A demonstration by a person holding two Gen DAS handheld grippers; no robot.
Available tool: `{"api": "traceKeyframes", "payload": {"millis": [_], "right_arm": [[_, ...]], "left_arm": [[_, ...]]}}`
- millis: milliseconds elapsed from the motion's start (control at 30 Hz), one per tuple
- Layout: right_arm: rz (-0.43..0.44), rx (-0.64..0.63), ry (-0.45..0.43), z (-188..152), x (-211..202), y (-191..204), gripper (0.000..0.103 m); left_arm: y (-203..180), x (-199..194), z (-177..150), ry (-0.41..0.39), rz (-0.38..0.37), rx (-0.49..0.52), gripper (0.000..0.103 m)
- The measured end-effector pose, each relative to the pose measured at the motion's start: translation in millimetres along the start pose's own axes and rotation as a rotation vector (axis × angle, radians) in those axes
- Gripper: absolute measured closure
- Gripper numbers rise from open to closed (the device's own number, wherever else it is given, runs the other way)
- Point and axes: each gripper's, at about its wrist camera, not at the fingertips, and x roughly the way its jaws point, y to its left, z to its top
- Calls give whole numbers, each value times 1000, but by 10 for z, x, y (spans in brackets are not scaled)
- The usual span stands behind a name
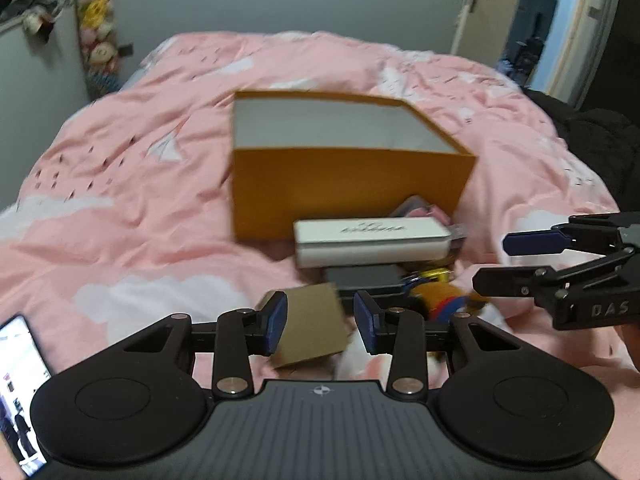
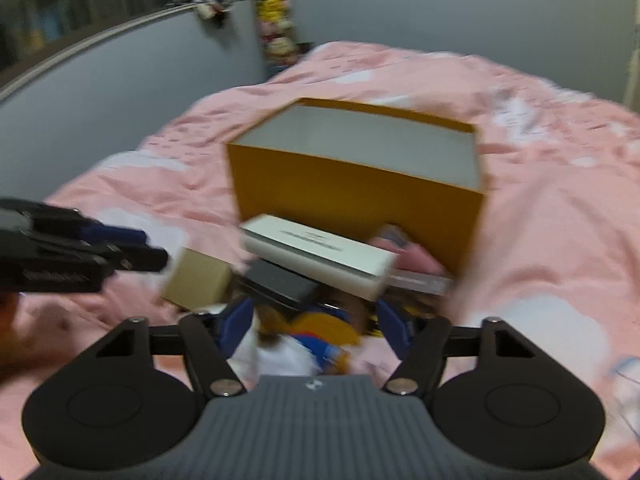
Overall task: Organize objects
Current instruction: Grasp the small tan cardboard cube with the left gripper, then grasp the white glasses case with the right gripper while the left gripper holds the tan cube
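Orange cardboard box stands open on the pink bedcover, ahead of both jaws. The left gripper is open, with a small brown carton between its jaws, not clamped. The right gripper is open around a plush toy. A white box lies on a dark case, just beyond the jaws.

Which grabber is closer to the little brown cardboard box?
Left. The left gripper has its open fingers on either side of the small brown box. The right gripper is off to its right, over the stuffed toy.
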Motion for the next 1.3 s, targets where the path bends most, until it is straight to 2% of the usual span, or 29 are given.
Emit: {"api": "traceKeyframes", "payload": {"millis": [100,167,200,267,400,500,600,833,967,1067,1167,1200,1300], "right_arm": [[76,-19,52,121,228,91,47],[96,-47,82,167,385,168,55],[98,-58,96,186,455,195,56],[110,-72,120,211,579,219,64],[133,-61,164,241,800,225,65],[113,-68,173,252,904,229,65],[106,-74,169,281,947,187,64],[100,-61,178,350,1039,86,63],[82,-82,174,392,1052,51,60],[77,-120,174,436,1054,50,60],[60,-179,172,480,1041,82,60],[52,-202,167,492,1035,92,60],[34,-271,159,550,995,112,59]], "left_arm": [[101,99,1,35,20,-35,57],[146,200,-4,59,-2,-62,48],[159,236,-15,65,-14,-75,41],[203,336,-33,79,-28,-114,37],[304,534,-29,127,-19,-178,37],[382,670,-39,165,-35,-219,37],[422,790,-55,189,-48,-240,25],[459,985,-51,224,-82,-275,8],[451,1065,-47,230,-82,-276,5],[394,1105,-48,238,-72,-254,8],[287,1095,-48,228,-44,-212,16],[280,1076,-47,221,-43,-213,19],[324,986,-48,193,-62,-248,20]]}}
